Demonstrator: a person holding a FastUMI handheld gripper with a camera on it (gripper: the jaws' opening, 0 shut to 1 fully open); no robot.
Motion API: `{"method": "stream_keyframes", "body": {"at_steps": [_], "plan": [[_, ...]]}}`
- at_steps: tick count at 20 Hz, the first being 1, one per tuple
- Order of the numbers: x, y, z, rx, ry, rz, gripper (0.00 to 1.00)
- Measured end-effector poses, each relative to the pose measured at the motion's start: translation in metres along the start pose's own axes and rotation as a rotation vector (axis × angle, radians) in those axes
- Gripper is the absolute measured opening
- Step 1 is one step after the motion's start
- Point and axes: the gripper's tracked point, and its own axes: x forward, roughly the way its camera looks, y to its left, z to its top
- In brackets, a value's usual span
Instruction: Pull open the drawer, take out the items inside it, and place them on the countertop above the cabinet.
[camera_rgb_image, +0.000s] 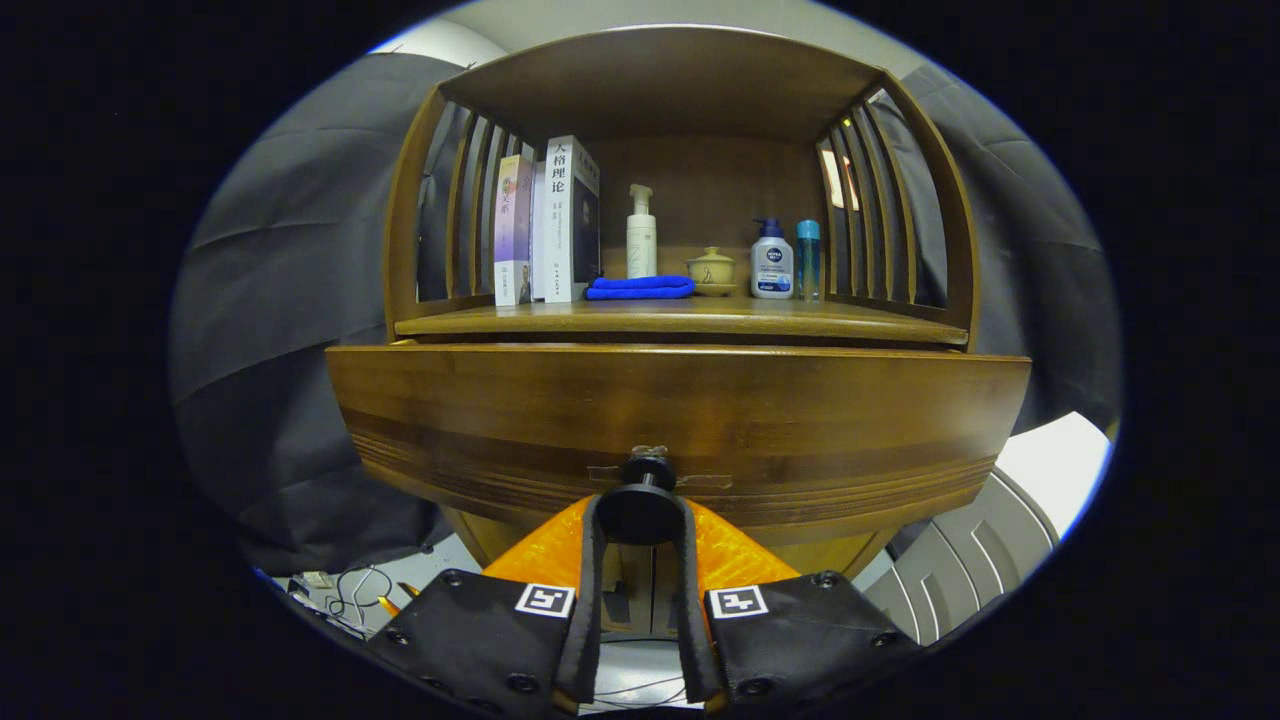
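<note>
A wooden cabinet with a wide drawer front (680, 420) stands right ahead of me. The drawer front sits slightly forward of the cabinet body, and its inside is hidden. A round black knob (640, 505) at the drawer's lower middle lies between my two fingers, which press on it from both sides. My gripper (640, 515) is shut on that knob. The countertop (680, 318) above the drawer carries several items under an arched wooden shelf.
On the countertop stand two books (550, 225), a white pump bottle (641, 235), a folded blue cloth (640, 288), a small lidded cup (711, 270), a white-and-blue bottle (772, 262) and a slim blue bottle (808, 258). Slatted sides flank the shelf. Cables lie on the floor at lower left.
</note>
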Motion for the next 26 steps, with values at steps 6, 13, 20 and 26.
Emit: {"method": "stream_keyframes", "body": {"at_steps": [6, 13, 20, 26], "plan": [[-0.02, 0.002, -0.005, -0.008, -0.009, -0.003, 0.35], [-0.04, 0.005, -0.012, -0.025, -0.021, -0.005, 0.35], [-0.056, 0.007, -0.023, -0.069, -0.037, -0.001, 0.35], [-0.069, 0.015, -0.029, -0.1, -0.039, 0.011, 0.35]]}}
